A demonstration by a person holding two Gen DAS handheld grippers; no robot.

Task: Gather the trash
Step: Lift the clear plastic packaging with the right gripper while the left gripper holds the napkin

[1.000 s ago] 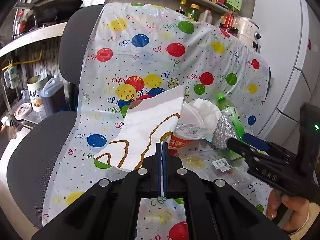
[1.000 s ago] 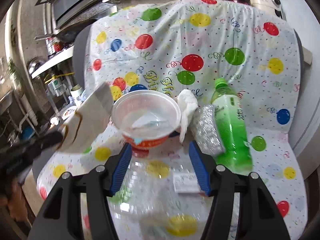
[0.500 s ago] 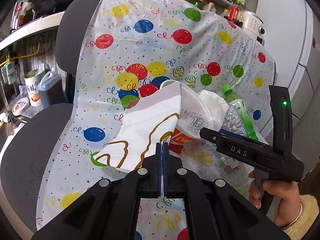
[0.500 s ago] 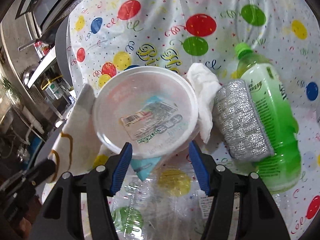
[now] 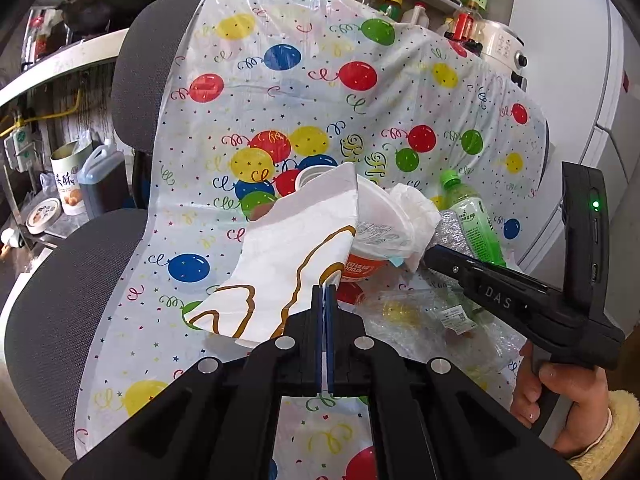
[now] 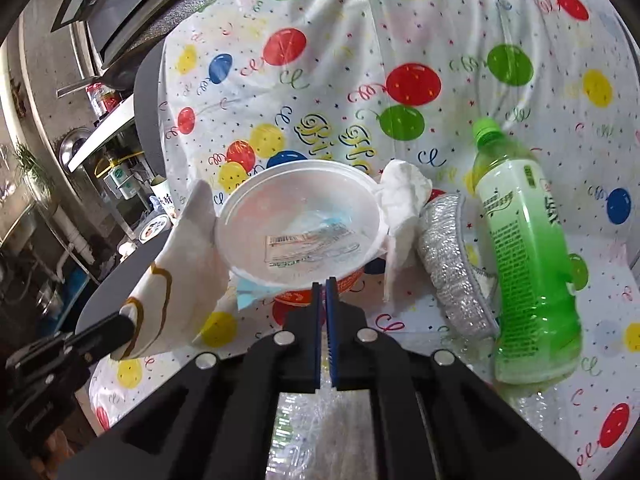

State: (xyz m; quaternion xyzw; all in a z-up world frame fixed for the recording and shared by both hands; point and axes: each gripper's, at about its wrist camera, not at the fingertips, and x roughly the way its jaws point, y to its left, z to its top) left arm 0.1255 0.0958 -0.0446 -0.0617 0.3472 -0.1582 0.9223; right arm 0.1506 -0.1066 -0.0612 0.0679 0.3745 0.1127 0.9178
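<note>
Two grippers are closed at the trash pile on the balloon-print cover [image 5: 304, 92] draped over a dark mesh chair [image 5: 72, 264]: the left gripper [image 5: 325, 289] is clamped on the edge of a white paper bag with brown lines [image 5: 292, 256], and the right gripper [image 6: 322, 282], whose jaws have just been closing, is pinched shut at the near rim of the white cup-noodle bowl [image 6: 298, 224], though whether the rim lies between its pads cannot be told. Beside the bowl lie a crumpled white tissue [image 6: 404, 196], a silver scouring pad [image 6: 452, 264] and a green drink bottle [image 6: 524, 240], with crinkled clear plastic [image 5: 416, 316] nearer the grippers. A hand [image 5: 560, 400] in a fleece cuff holds the right gripper's handle.
</note>
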